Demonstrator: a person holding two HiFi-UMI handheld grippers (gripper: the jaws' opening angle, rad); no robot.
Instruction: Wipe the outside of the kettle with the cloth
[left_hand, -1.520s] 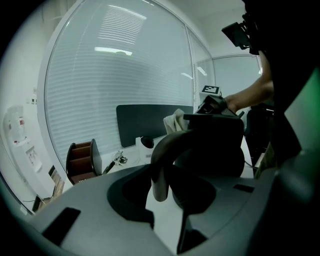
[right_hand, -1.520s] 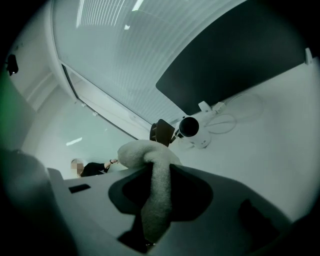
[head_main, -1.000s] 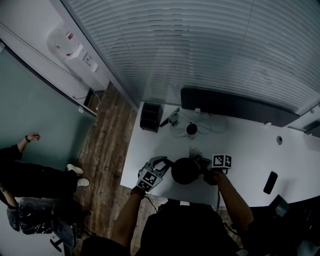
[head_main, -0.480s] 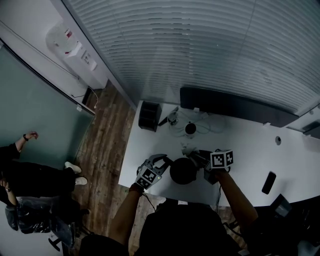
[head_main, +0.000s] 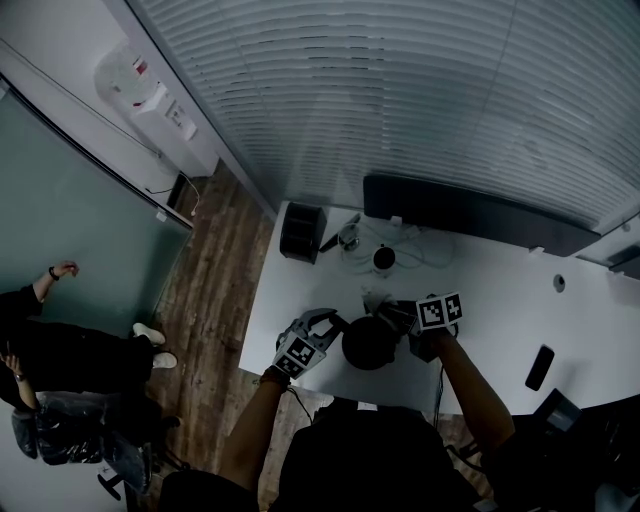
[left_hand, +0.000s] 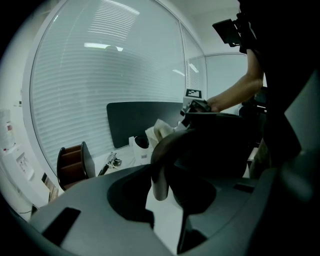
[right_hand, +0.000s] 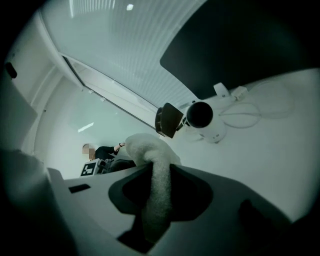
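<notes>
The left tool (head_main: 320, 323) clamps the handle of the kettle (head_main: 368, 342), standing near the bench's (head_main: 500, 290) front edge, while the right tool (head_main: 398, 318) pinches the cloth (right_hand: 156, 185) at its right side (too hard a push could tip it over the edge)

1. Left gripper (head_main: 322, 322): grey moulded shell with dark recesses along its two jaws.
2. Left marker cube (head_main: 297, 356): white faces printed with black square patterns.
3. Right gripper (head_main: 398, 318): the same grey moulded build.
4. Right marker cube (head_main: 440, 311): black-and-white squares, white borders.
5. Dark top (head_main: 370, 450): covers the torso; both forearms (head_main: 250, 430) are bare.
</notes>
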